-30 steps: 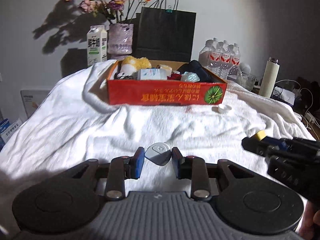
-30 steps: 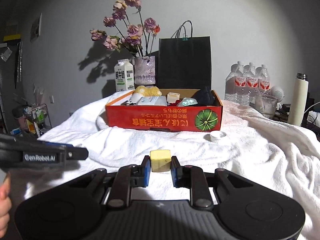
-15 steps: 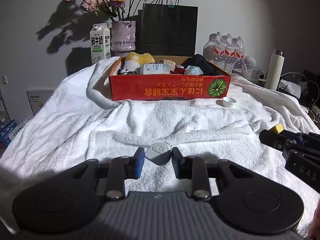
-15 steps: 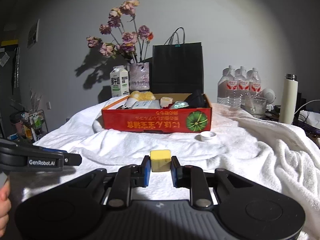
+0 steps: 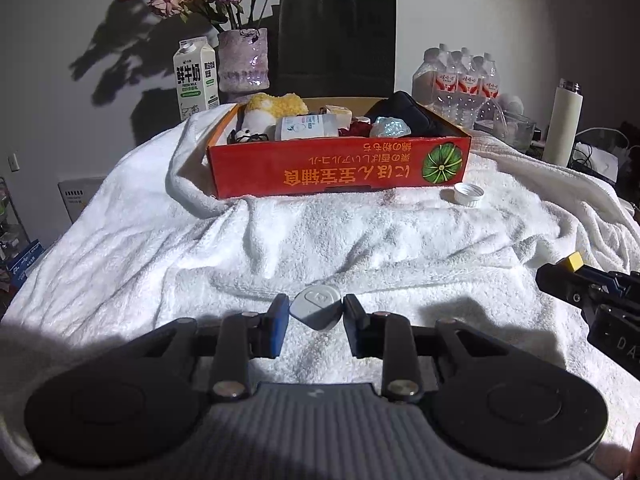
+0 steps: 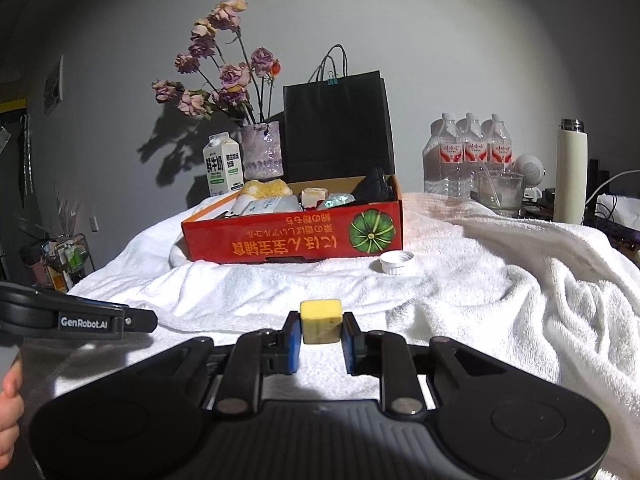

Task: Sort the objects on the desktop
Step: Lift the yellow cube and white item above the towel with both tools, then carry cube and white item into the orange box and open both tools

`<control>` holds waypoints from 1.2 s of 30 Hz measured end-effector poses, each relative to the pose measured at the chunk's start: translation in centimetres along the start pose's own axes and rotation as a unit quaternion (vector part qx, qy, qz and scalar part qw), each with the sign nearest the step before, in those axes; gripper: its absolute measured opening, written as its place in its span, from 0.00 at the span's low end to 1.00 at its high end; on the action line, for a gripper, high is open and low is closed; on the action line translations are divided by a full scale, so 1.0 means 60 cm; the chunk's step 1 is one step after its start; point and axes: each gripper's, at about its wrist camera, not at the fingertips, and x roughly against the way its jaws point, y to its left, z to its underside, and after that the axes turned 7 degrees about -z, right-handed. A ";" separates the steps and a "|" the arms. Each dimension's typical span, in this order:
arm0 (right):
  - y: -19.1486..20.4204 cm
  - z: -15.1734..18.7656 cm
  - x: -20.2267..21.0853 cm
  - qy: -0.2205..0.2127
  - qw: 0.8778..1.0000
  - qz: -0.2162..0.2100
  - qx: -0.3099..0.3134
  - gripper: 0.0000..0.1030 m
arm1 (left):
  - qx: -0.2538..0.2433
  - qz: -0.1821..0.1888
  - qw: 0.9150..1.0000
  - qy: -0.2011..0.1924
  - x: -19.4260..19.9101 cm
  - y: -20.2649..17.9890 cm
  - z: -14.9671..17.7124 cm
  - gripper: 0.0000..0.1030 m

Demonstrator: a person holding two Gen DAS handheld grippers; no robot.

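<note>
Currently, taking the red box [image 5: 340, 168] as your landmark and reading left to right:

- Milk carton [image 5: 196, 74], behind the box's left corner. Backdrop, apparently not for sorting.
- Vase [image 5: 243, 60] of dried flowers and black paper bag [image 5: 338, 38], directly behind the box.
- Box contents: a yellow plush, a white packet, a dark pouch and smaller bits, presumably already sorted. The front wall hides their lower parts; several cannot be identified.
- Your left gripper [image 5: 316, 312], well in front of the box over the white towel [image 5: 160, 248]. Its jaws are clamped on a grey rounded tag [image 5: 317, 306], held clear of the towel, likely for carrying to the box.
- Your right gripper [image 6: 320, 322], also in front of the box, to the right of the left one. Its jaws pinch a yellow cube [image 6: 320, 320] by two opposite faces; the underside is unseen.
- White bottle cap [image 5: 462, 194], on the towel just off the box's front right corner, probably still to be collected.
- Water bottles [image 5: 460, 80] and a pale flask [image 5: 564, 124], right of the box, well apart.

The left gripper's view crops the right gripper at the frame edge.
</note>
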 end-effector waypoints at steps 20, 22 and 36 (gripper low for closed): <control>-0.007 -0.031 -0.013 -0.002 1.000 -0.005 0.015 0.19 | 0.011 0.009 0.999 -0.034 -0.003 0.023 -0.064 0.29; 0.000 -0.052 -0.019 -0.007 0.999 -0.018 0.027 0.19 | 0.012 0.018 0.999 -0.041 -0.009 0.036 -0.093 0.29; 0.007 -0.282 -0.246 0.037 0.993 -0.087 0.065 0.19 | 0.003 0.058 0.998 0.008 -0.210 0.084 -0.313 0.29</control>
